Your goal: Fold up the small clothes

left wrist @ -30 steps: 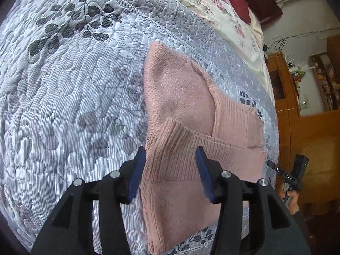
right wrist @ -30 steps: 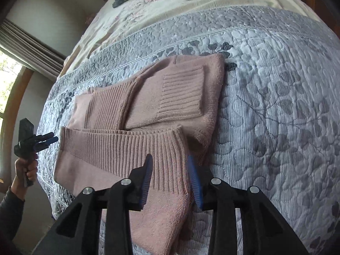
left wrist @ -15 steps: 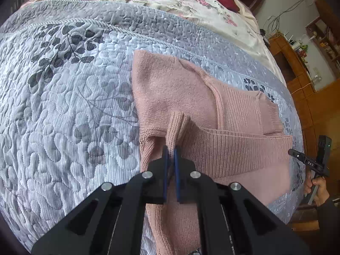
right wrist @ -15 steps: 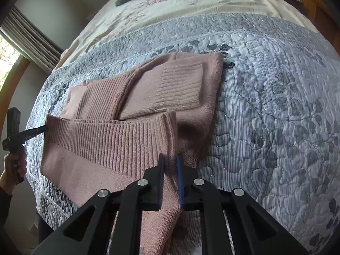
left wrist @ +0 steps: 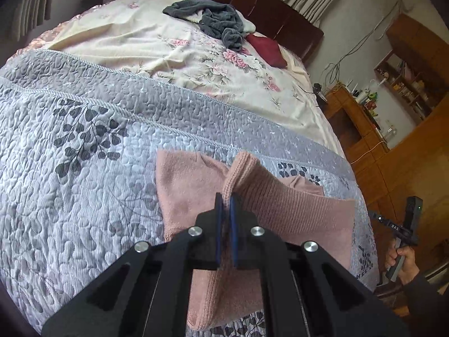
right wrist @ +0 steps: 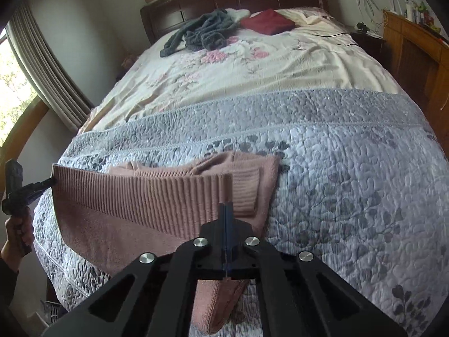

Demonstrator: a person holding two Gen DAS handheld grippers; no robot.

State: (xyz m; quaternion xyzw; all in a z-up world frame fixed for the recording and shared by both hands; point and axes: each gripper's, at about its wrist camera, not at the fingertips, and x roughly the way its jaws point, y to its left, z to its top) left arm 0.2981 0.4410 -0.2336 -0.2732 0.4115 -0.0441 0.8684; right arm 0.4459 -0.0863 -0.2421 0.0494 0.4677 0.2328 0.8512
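A pink knit sweater (left wrist: pixel 190 185) lies with its sleeves folded in on the grey quilted bedspread (left wrist: pixel 84 168). My left gripper (left wrist: pixel 226 200) is shut on one corner of its ribbed hem (left wrist: pixel 280 205), which bunches up above the fingertips. In the right wrist view my right gripper (right wrist: pixel 226 209) is shut on the other end of the same hem (right wrist: pixel 146 196). The hem is raised off the quilt (right wrist: pixel 350 182) and stretched between the two. The left gripper (right wrist: pixel 52 182) shows at the far left pinching its corner, and the right gripper (left wrist: pixel 371 214) sits at the far right edge, in a hand.
A dark grey heap of clothes (right wrist: pixel 202 31) and a dark red cloth (right wrist: pixel 266 21) lie near the headboard on the floral sheet (right wrist: pixel 252 78). Wooden cabinets (left wrist: pixel 393 146) stand along the bed's right side. Curtains (right wrist: pixel 42 64) hang on the left.
Both grippers went from open around the hem to shut on it. They have since lifted the hem off the quilt, and both views now tilt up toward the headboard.
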